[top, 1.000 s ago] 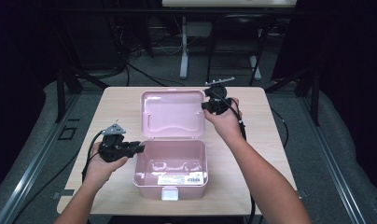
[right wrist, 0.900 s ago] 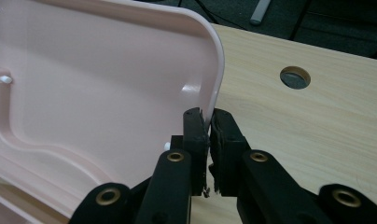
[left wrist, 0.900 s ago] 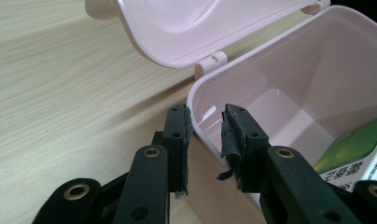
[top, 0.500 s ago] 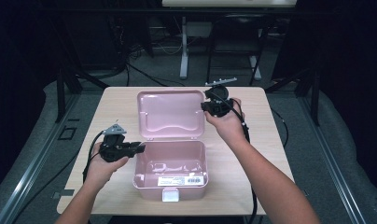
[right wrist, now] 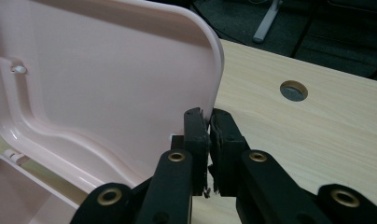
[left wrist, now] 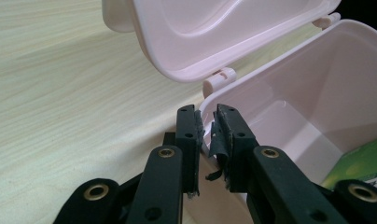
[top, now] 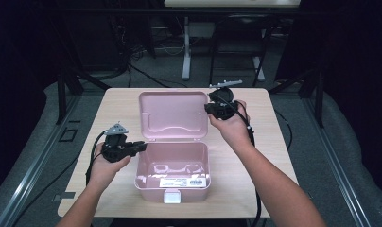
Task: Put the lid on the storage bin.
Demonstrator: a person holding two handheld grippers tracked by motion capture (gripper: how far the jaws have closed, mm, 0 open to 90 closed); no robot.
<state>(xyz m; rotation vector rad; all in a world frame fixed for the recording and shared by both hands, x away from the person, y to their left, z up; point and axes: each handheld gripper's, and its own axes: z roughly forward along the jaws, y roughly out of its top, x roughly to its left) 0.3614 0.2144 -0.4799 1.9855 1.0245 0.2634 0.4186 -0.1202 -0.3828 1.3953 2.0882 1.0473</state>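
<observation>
between right gripper jaws: lid edge, pinched.

box mouth open above | raised lid blocks the far side

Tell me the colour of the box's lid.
Pale pink, like the box itself; the lid shows best in the high view, standing open behind the box.
</observation>
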